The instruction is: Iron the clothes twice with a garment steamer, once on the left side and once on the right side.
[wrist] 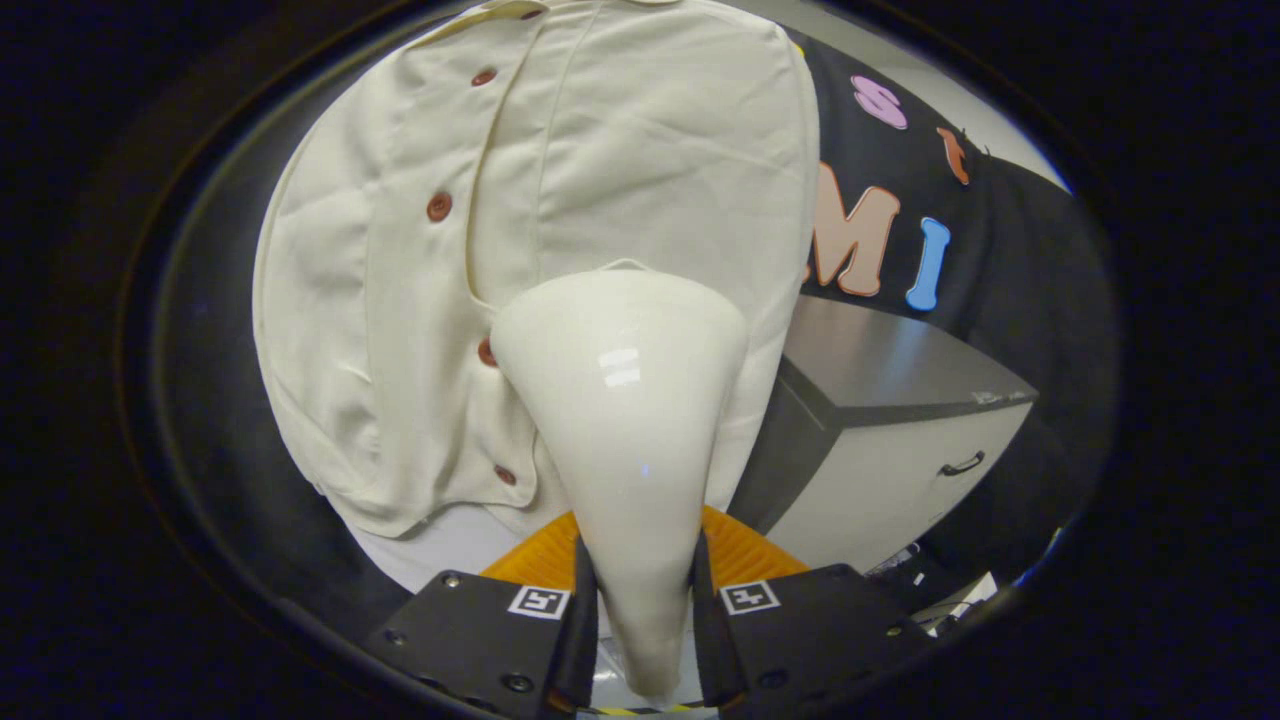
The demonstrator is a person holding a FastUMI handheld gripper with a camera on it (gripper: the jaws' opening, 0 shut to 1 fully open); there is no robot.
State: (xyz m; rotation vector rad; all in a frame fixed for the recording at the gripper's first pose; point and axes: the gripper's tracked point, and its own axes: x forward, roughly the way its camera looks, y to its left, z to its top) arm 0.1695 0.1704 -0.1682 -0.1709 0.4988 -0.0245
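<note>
I hold the garment steamer (625, 400) by its narrow handle, my jaws closed on it with one finger (578, 620) pressing each side. Its broad cream head fans out ahead of my fingers and hides its own steam face from me.

Just beyond the head hangs the shirt (560, 200), cream-coloured, with a row of reddish-brown buttons (439, 207) running down its front. The steamer head sits over the lower middle of the shirt, close beside the button line and a little toward the plain panel on the far side of it. I cannot tell whether it touches the cloth. The fabric shows soft creases on both halves (no sign marks either side as finished), so I judge a pass is under way and cannot say which of the two it is.

Behind the shirt is the dark cloth wall (1000, 260). Beside the shirt's hem stands a cabinet (900, 440) with a dark top, pale front and a small dark drawer handle (962, 464).
</note>
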